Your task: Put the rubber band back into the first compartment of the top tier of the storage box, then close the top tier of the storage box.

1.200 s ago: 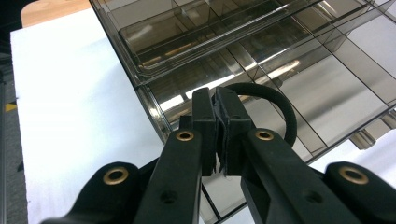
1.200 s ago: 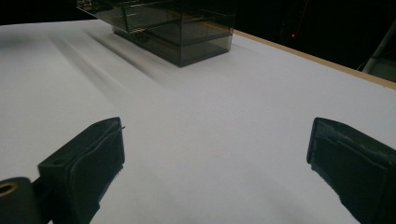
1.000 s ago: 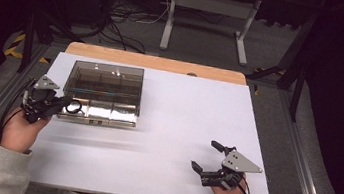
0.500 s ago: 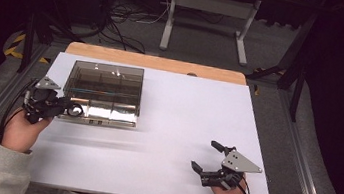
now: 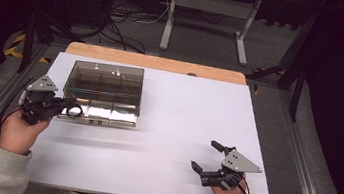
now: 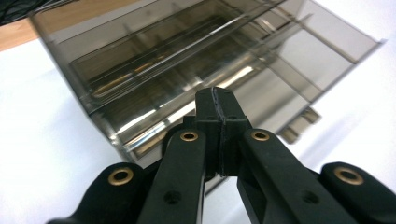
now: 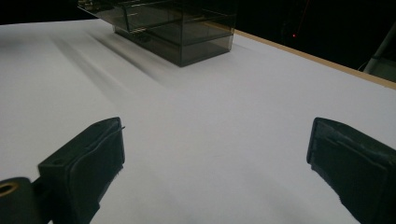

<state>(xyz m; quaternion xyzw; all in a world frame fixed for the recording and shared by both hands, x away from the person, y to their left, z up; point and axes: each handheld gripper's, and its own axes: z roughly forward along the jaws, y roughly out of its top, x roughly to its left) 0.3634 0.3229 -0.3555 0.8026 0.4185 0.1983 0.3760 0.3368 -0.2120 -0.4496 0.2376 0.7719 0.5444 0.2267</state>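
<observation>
A smoked clear plastic box with inner compartments stands on the left part of the white table top. My left gripper is at the box's front left corner, held by a hand in a grey sleeve. In the left gripper view its jaws are pressed together with nothing seen between them, tips right before the box front wall. My right gripper rests near the front right of the table, open and empty. In the right gripper view the box lies far off.
A wooden strip borders the table's far edge. Behind it are cables on the floor and a white metal stand. Metal rails run along both sides of the table.
My left gripper has slid a little to the right, closer to the box's front left corner. The right gripper has stayed put.
</observation>
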